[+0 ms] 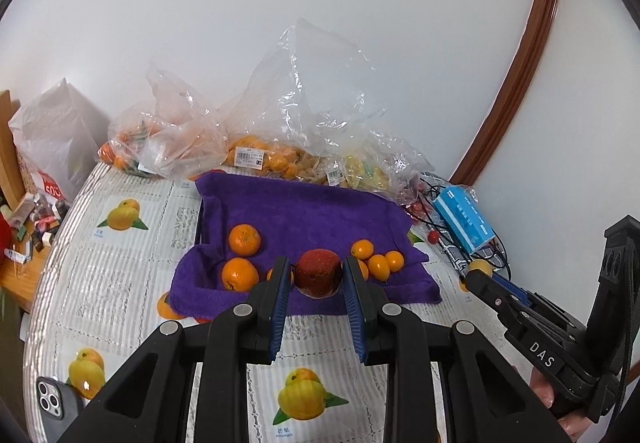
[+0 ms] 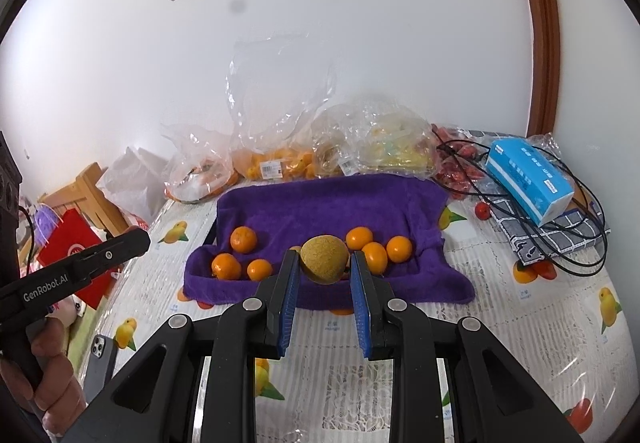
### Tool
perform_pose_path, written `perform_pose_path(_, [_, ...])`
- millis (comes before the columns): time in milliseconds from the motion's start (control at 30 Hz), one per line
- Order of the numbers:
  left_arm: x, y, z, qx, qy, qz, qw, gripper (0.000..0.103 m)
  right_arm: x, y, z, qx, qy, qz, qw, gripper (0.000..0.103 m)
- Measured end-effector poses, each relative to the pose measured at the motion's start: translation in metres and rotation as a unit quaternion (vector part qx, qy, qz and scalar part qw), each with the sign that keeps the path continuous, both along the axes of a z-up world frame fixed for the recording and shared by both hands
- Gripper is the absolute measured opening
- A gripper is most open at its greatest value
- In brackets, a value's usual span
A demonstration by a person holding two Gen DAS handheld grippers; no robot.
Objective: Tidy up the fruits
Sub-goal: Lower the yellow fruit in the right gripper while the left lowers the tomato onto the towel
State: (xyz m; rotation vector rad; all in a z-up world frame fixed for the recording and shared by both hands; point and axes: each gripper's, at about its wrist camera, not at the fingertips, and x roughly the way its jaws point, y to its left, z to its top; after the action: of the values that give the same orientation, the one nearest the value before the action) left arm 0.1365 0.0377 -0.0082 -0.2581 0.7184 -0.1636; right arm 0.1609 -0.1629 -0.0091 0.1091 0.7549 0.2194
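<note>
Both tongs clamped: left tongs (image 1: 316, 275) on red apple (image 1: 319, 272), right tongs (image 2: 325, 263) on brownish-yellow fruit (image 2: 324, 259).

My left gripper (image 1: 316, 275) and my right gripper (image 2: 325, 269) are built alike: matte black plastic linkage arms, angular with triangular cut-outs, joined by round silver pivot pins. Each finger carries a ribbed blue pad (image 1: 280, 307) on its inner face. Seen from the side, the right tool bears white "DAS" lettering and a small screw on its finger; the left one reads "GenRobot.AI" in white. Each has a black handle, and a thin black cable runs by the left one's body.
</note>
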Motion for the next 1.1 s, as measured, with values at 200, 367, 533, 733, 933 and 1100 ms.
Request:
perform_pose_path(200, [0.005,0.0,0.002,0.002,-0.003,-0.002,1.0,0.025,0.008,0.003,-0.001,0.0,-0.001,0.003,1.0,0.026])
perform_pose_path(367, [0.011,-0.002,0.006,0.008,-0.008,-0.005,0.9999,0.025,0.011,0.003,0.001,-0.001,-0.007,0.004,1.0,0.026])
perform_pose_path(533, [0.016,-0.007,0.01,0.014,-0.013,-0.009,0.9998,0.025,0.011,-0.003,0.002,-0.007,-0.011,0.003,1.0,0.026])
perform_pose_path(733, [0.023,-0.014,0.013,0.021,-0.018,-0.011,0.9996,0.025,0.014,-0.009,0.001,-0.005,-0.01,0.0,1.0,0.026])
perform_pose_path(933, [0.029,-0.022,0.013,0.023,-0.019,-0.016,0.9994,0.025,0.021,-0.018,0.001,-0.003,-0.013,-0.004,1.0,0.026])
perform_pose_path(1100, [0.033,-0.023,0.009,0.019,-0.018,-0.014,0.9996,0.025,0.032,-0.019,-0.002,-0.011,-0.011,0.0,1.0,0.026])
